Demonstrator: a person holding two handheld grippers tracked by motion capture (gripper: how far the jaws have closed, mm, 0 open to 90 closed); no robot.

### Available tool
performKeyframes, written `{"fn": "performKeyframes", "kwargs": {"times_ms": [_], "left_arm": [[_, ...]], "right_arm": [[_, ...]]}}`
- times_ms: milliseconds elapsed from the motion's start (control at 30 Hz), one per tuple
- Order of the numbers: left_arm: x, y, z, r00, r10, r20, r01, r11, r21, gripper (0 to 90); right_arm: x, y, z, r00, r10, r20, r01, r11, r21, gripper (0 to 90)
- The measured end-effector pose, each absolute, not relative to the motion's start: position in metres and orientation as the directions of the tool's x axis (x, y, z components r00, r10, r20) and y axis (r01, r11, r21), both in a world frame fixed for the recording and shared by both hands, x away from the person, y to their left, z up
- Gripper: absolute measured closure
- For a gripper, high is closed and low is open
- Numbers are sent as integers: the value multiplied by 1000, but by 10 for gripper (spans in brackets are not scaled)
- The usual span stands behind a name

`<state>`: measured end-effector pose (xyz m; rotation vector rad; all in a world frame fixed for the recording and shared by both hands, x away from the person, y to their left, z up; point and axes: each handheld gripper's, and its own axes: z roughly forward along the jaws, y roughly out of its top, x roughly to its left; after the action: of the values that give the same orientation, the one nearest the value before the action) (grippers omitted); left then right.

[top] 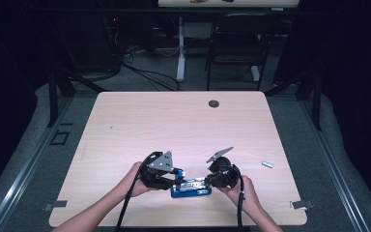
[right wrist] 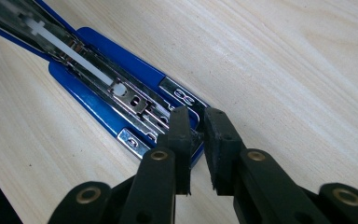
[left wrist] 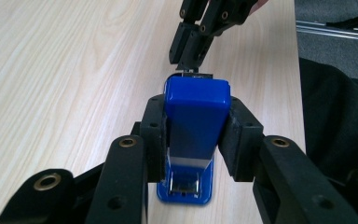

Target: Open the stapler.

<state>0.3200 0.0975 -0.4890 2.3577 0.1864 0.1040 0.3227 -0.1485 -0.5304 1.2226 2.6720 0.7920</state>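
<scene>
A blue stapler (top: 191,188) lies near the front edge of the wooden table (top: 174,121), its top swung open. In the left gripper view the blue top (left wrist: 196,112) stands up between my jaws, and my left gripper (left wrist: 196,128) is shut on its sides. The base and the bare metal staple channel (right wrist: 98,88) lie flat on the wood. My right gripper (right wrist: 196,128) has its jaws almost together, pinching the front end of that channel. From the left gripper view the right gripper (left wrist: 189,56) reaches down behind the stapler. In the high view the left gripper (top: 173,181) and right gripper (top: 208,181) face each other across it.
A small silver piece (top: 267,164) lies on the table to the right of my right hand. A black grommet (top: 214,103) sits near the far edge. A black chair (top: 236,43) and a desk leg stand beyond the table. Tape marks (top: 302,204) sit at the front corners.
</scene>
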Motion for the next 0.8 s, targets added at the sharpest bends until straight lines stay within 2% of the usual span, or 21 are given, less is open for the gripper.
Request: {"fn": "performKeyframes", "kwargs": {"times_ms": [367,800], "left_arm": [[318,109,-489,985,172,14,113,-707,698,659],[314,134,-495,975,221,-14,171,-712,681,655]], "right_arm": [[323,-148,-529,-680,725,111,673,557,487,820],[322,-146,-526,-679,727,103,670,557,491,827]]}}
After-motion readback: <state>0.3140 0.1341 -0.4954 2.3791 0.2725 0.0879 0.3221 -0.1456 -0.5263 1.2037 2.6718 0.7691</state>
